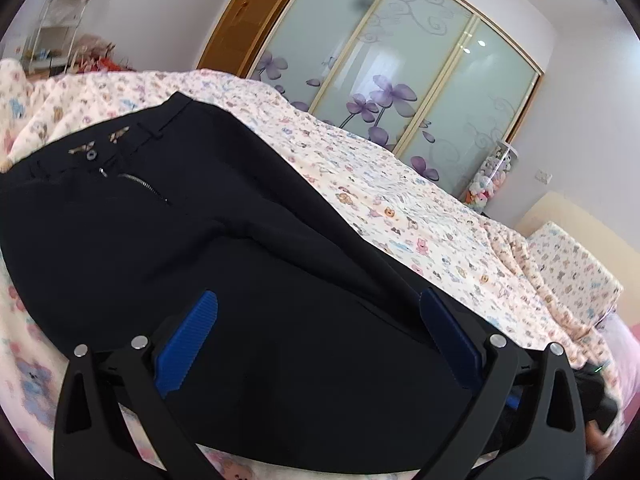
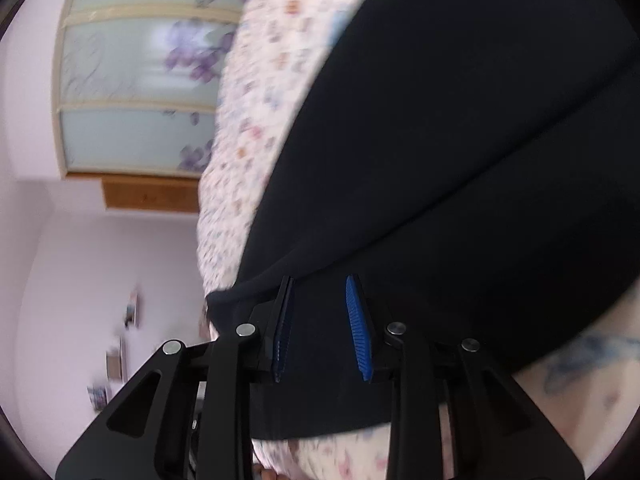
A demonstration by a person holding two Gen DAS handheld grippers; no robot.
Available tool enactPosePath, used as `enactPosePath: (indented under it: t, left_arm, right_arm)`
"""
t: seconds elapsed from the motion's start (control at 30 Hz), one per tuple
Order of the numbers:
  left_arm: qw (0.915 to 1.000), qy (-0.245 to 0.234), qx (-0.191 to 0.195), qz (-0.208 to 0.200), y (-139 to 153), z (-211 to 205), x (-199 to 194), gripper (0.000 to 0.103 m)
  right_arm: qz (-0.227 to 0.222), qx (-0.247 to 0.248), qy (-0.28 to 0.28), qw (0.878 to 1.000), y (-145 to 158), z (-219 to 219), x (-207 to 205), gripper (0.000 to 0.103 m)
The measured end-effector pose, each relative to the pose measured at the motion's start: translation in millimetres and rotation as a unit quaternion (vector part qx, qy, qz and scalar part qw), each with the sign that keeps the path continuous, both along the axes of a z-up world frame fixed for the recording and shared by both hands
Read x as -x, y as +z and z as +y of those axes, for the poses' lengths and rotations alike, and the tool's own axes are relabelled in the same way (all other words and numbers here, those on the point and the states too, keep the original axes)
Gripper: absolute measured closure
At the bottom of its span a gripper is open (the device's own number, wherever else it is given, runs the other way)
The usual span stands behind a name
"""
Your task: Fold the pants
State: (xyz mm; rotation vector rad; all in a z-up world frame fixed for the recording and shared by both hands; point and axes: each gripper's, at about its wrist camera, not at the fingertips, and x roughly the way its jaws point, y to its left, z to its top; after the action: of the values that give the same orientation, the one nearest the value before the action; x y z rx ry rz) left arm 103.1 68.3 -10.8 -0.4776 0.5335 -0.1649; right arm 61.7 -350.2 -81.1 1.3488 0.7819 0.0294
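1. One pair of black pants (image 1: pixel 248 264) lies spread on the bed (image 1: pixel 400 200), waistband end toward the far-left part of the bed in the left wrist view, legs running toward the camera.
2. Waistband shows a button (image 1: pixel 91 155), an open zipper (image 1: pixel 140 184) and small gold embroidered marks (image 1: pixel 120 134).
3. A long crease or seam runs down the fabric from the crotch area toward the near edge of the bed.
4. Left gripper (image 1: pixel 318 336): jaws wide apart, blue ribbed pads (image 1: pixel 188 344) on both sides, hovering over the leg fabric; contact with the cloth cannot be told.
5. Right gripper (image 2: pixel 320 328): jaws apart with a modest gap, blue pads (image 2: pixel 359 332) facing each other, black pants (image 2: pixel 460 160) fabric lies between and behind them; nothing clearly clamped.
6. A hem or folded edge of the pants sits just left of the right gripper's jaws, by the bed edge; view is blurred.
7. Bedsheet is white-pink with a small cartoon-bear print, wrinkled on the far side.
8. A matching printed pillow (image 1: pixel 572 272) sits at the right end of the bed.
9. Behind the bed: sliding wardrobe (image 1: pixel 400 64) with frosted glass panels and purple flower prints, wooden door (image 1: pixel 248 20) to its left.
10. White wire shelf (image 1: pixel 60 16) in the far-left corner of the room; tube of plush toys (image 1: pixel 492 180) beside the wardrobe.
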Motion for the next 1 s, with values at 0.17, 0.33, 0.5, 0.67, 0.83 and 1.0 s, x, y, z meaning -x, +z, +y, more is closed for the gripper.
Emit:
enactPosePath:
  t: [0.17,0.33,0.5,0.67,0.83,1.0]
  left_arm:
    - [0.9999,0.001,0.016,-0.001,-1,6,0,0.002]
    - [1.0000,-0.005,0.006,0.000,-2,1,-1,0.002]
    - [0.9999,-0.012,0.007,0.007,-5,0,-4,0.002]
    - [0.9996,-0.017,0.021,0.013,-8,6,-3,0.002]
    - [0.9995,-0.014,0.004,0.029,9,22,-28,0.002]
    - [0.9962,-0.010,-0.017,0.085,41,42,-122,0.002]
  right_arm:
    - [-0.005,-0.008,-0.052,0.999,-12,-20,14,0.074]
    - [-0.001,0.003,-0.083,0.997,-13,-27,6,0.088]
    - [-0.039,0.031,-0.070,0.996,-2,-25,24,0.099]
    - [-0.029,0.081,-0.025,0.996,-5,-20,49,0.099]
    - [-0.029,0.116,-0.002,0.993,-10,-20,43,0.099]
    - [-0.032,0.107,0.006,0.994,-12,-23,39,0.099]
